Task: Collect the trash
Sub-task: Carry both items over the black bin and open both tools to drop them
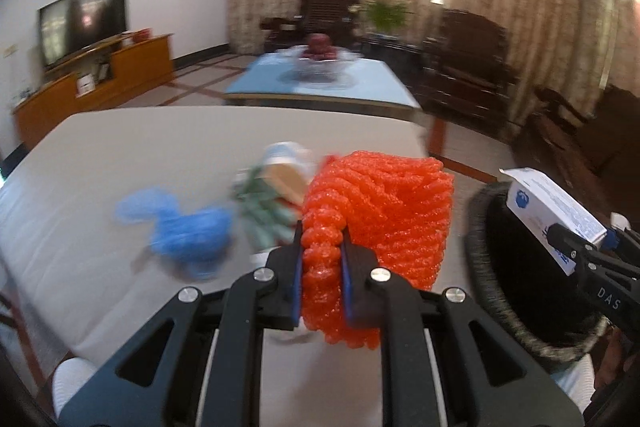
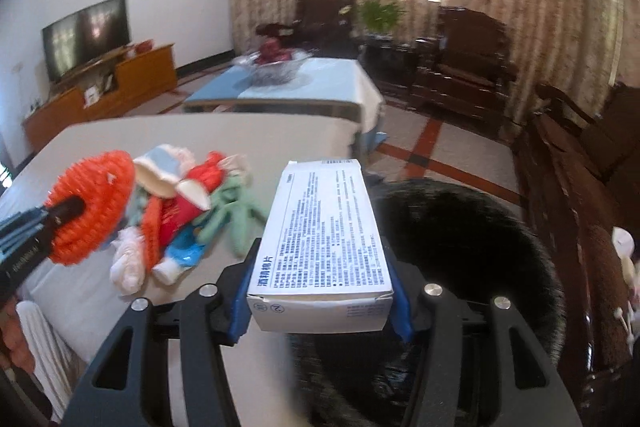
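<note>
My left gripper [image 1: 322, 247] is shut on an orange foam net sleeve [image 1: 380, 211] and holds it above the white table [image 1: 120, 147]. It also shows in the right wrist view [image 2: 92, 203]. My right gripper [image 2: 320, 259] is shut on a white printed carton [image 2: 324, 239] and holds it at the rim of a black trash bin [image 2: 460, 227]; the carton also shows in the left wrist view [image 1: 556, 211], over the bin [image 1: 516, 283]. A heap of trash lies on the table: a blue wad [image 1: 188, 227], a green net [image 1: 264, 211], a paper cup [image 1: 286, 167].
Beyond the white table stands a blue-topped table [image 1: 360, 87] with a fruit bowl [image 1: 316, 63]. Dark wooden chairs [image 2: 464, 63] line the right side and back. A TV [image 1: 80, 23] sits on an orange cabinet at the left.
</note>
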A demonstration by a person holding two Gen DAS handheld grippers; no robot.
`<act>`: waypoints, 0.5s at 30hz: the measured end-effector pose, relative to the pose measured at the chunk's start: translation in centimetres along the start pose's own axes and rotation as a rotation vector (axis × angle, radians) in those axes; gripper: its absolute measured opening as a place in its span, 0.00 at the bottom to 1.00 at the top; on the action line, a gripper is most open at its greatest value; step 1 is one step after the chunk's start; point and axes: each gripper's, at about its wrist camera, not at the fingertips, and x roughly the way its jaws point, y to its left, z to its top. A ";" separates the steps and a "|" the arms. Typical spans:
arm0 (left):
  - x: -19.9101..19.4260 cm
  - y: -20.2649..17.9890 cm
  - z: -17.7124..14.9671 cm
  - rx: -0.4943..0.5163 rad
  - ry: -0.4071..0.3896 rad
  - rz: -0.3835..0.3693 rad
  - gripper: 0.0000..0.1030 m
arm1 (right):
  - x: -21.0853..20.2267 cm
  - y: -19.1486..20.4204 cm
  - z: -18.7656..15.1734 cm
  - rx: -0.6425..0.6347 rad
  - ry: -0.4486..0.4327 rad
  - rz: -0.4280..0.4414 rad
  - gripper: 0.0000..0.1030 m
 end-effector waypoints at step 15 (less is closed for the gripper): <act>5.9 -15.4 -0.1 0.154 0.014 -0.273 0.14 | 0.3 -11.3 -2.3 0.128 0.030 -0.238 0.53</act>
